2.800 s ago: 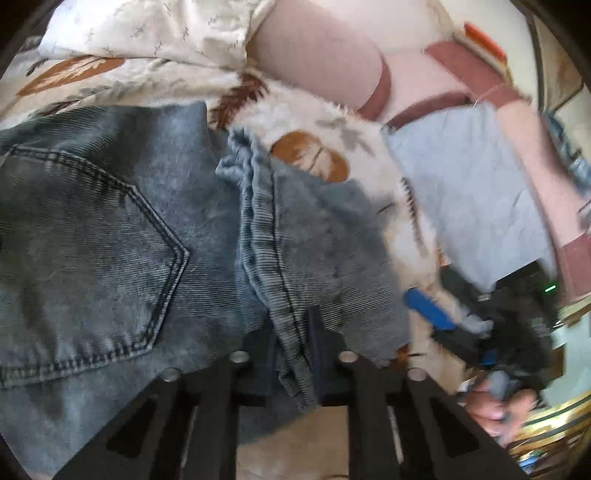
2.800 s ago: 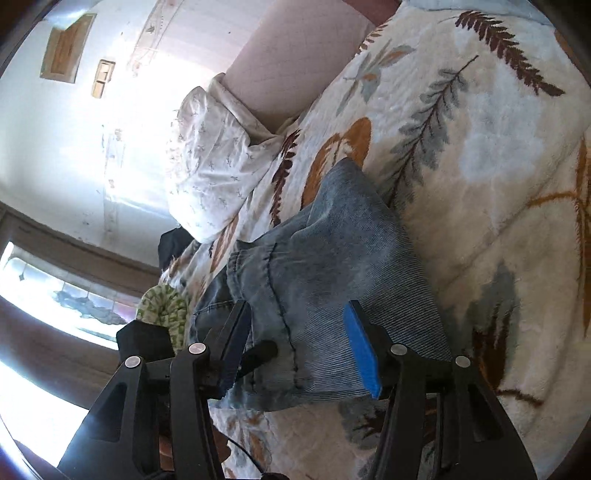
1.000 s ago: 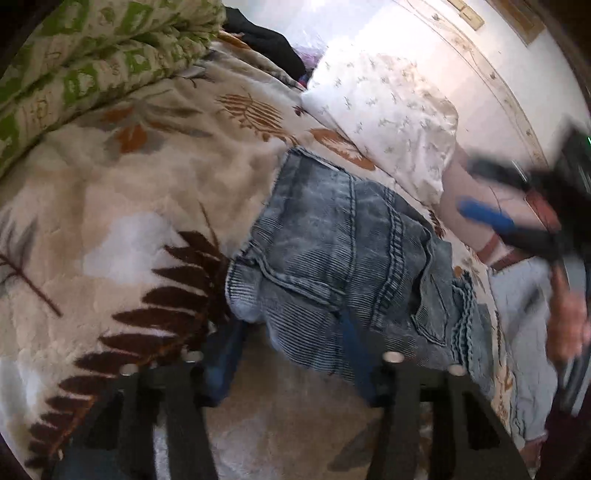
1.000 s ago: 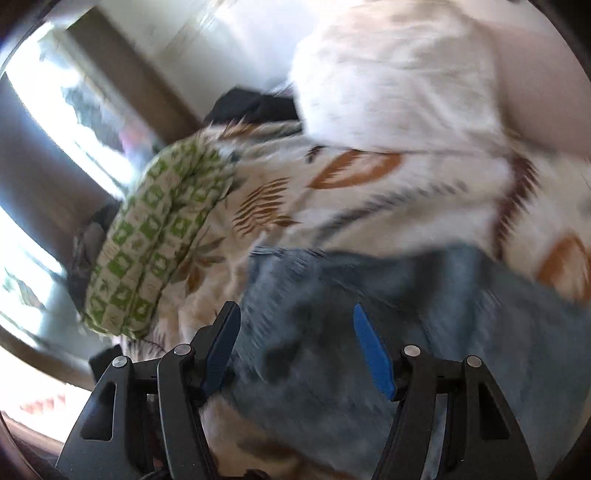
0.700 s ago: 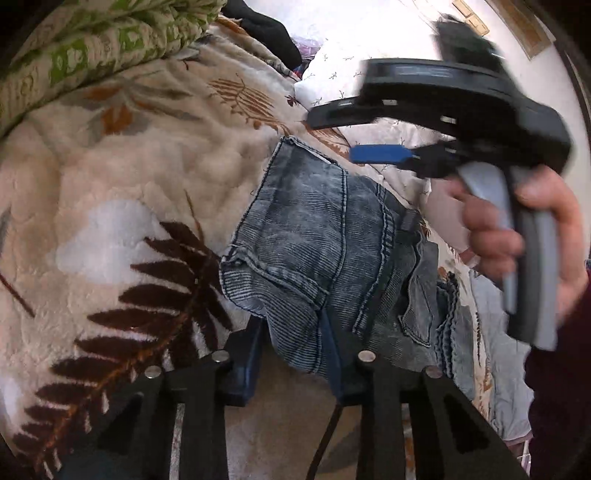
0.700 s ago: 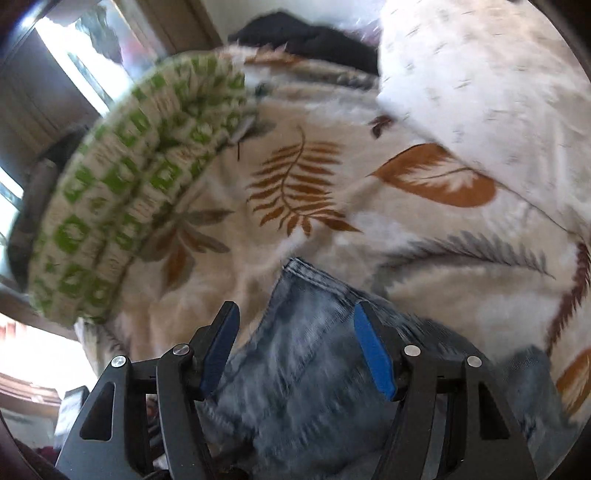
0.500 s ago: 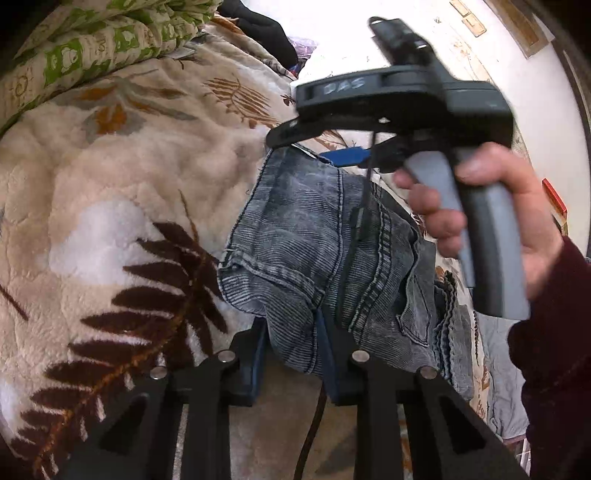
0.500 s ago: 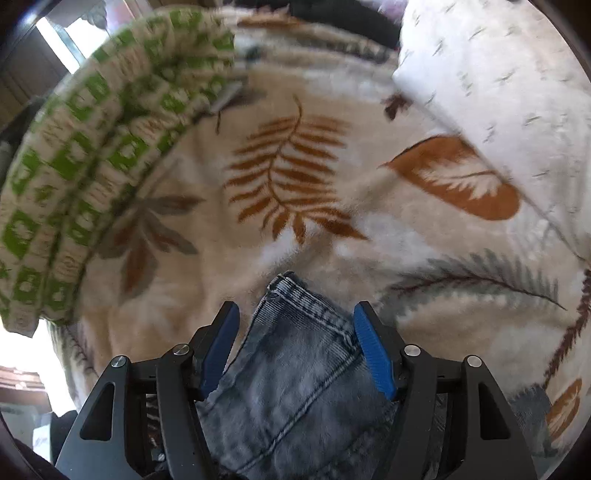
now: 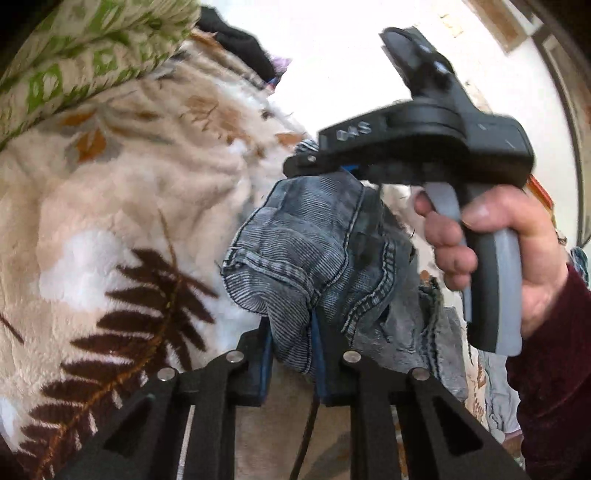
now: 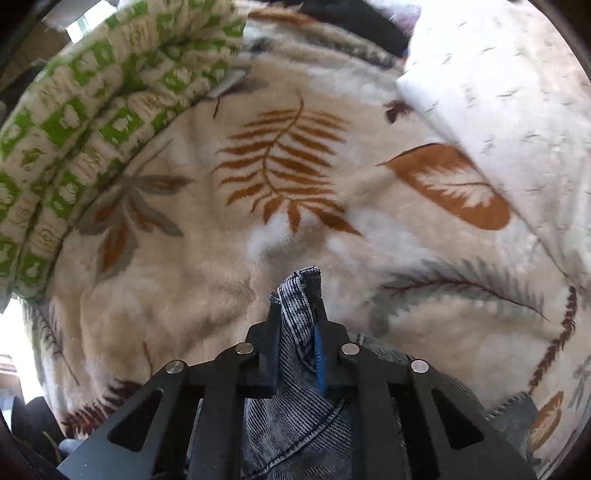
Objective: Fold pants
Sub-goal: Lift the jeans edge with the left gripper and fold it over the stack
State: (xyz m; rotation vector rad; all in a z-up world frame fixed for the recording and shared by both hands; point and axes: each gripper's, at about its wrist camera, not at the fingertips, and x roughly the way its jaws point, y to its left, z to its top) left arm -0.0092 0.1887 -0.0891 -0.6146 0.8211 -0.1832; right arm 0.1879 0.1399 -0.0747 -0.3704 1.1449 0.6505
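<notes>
The pants are grey-blue jeans (image 9: pixel 317 254), bunched and lifted off a fleece blanket with fern prints (image 9: pixel 110 206). My left gripper (image 9: pixel 291 332) is shut on the near edge of the jeans. My right gripper (image 10: pixel 297 314) is shut on a far corner of the jeans (image 10: pixel 301 288), which sticks up between its jaws. In the left wrist view the right gripper (image 9: pixel 332 171) shows held by a hand, pinching the top edge of the jeans.
A green and cream patterned quilt (image 10: pixel 85 92) lies rolled along the blanket's far left. A white pillow (image 10: pixel 517 92) sits at the right. Dark clothing (image 10: pixel 354 18) lies at the head of the bed. Light-coloured cloth (image 9: pixel 498 387) lies beyond the jeans.
Both grippers went from open to shut on the jeans. The right gripper came across to the far corner and closed. The jeans have lifted and bunched between the two grippers.
</notes>
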